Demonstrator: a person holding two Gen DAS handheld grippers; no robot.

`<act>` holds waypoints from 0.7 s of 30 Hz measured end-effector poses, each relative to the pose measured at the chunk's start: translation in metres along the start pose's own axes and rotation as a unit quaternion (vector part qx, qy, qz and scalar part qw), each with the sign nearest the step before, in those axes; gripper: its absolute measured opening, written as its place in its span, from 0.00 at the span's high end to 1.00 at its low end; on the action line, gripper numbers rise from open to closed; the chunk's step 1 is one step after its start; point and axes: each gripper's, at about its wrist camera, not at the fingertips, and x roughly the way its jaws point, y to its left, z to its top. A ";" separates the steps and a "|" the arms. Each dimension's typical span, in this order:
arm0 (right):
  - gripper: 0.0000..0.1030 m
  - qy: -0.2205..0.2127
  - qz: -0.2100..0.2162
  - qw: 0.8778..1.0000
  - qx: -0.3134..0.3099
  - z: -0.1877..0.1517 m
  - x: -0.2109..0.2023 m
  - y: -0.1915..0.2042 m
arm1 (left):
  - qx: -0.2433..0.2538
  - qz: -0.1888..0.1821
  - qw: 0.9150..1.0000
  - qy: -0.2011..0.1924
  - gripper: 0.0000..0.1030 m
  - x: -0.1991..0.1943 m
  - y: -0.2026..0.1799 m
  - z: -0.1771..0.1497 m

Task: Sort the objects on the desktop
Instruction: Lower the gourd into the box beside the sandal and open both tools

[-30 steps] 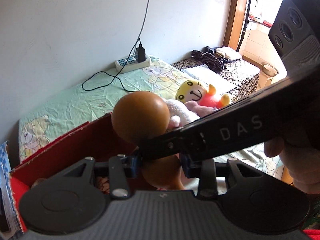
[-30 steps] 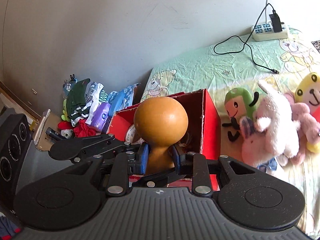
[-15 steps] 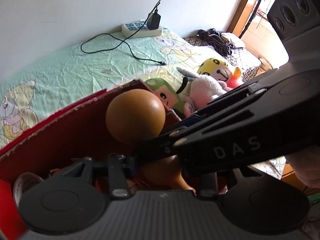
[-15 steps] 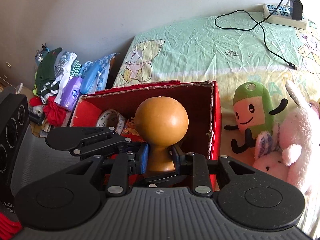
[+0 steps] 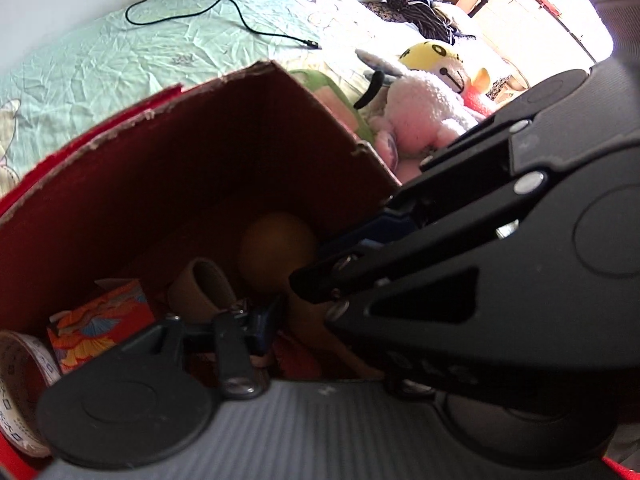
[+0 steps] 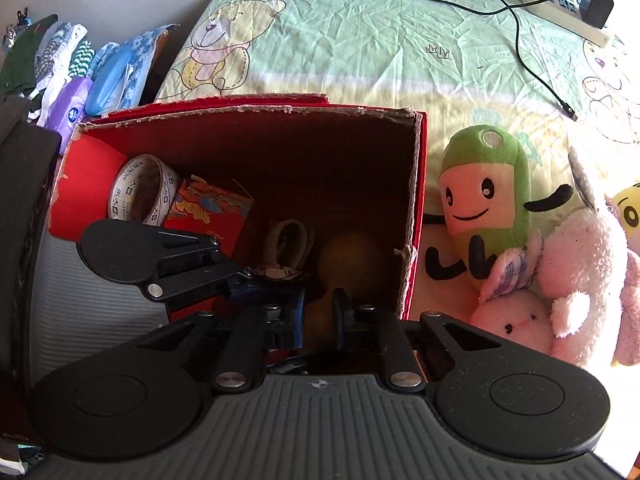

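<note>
The bed (image 6: 360, 40) wore a pale green sheet printed with cartoon bears. A red cardboard box (image 6: 418, 208) sat on it with its top open. Just beside the box's right wall lay a green plush toy (image 6: 484, 184), touching a white-and-pink plush rabbit (image 6: 576, 264), with a yellow plush toy (image 5: 436, 60) beyond. A white power strip (image 6: 560, 8) lay farther back, and a black cable (image 6: 520, 44) trailed loose across the sheet.
</note>
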 end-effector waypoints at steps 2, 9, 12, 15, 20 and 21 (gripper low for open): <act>0.89 0.005 -0.007 1.000 -0.001 0.003 0.001 -0.001 | -0.006 -0.008 1.000 0.001 0.62 0.001 0.003 0.002; 0.89 -0.008 -0.028 0.999 -0.020 0.006 -0.001 0.003 | -0.011 -0.023 1.000 0.010 0.60 0.001 0.006 0.002; 0.89 -0.028 -0.042 0.998 -0.028 0.005 -0.008 0.002 | -0.016 -0.024 1.000 0.009 0.60 0.001 0.005 0.002; 0.86 -0.046 -0.037 0.998 -0.023 0.007 -0.017 -0.001 | -0.037 -0.031 0.999 0.010 0.56 0.001 0.007 0.003; 0.86 -0.071 -0.021 0.997 -0.015 0.005 -0.025 -0.005 | -0.060 -0.040 0.997 0.001 0.45 0.003 0.004 0.002; 0.86 -0.072 -0.024 0.997 -0.014 0.004 -0.024 -0.005 | -0.062 -0.039 0.997 0.000 0.41 0.003 0.003 0.002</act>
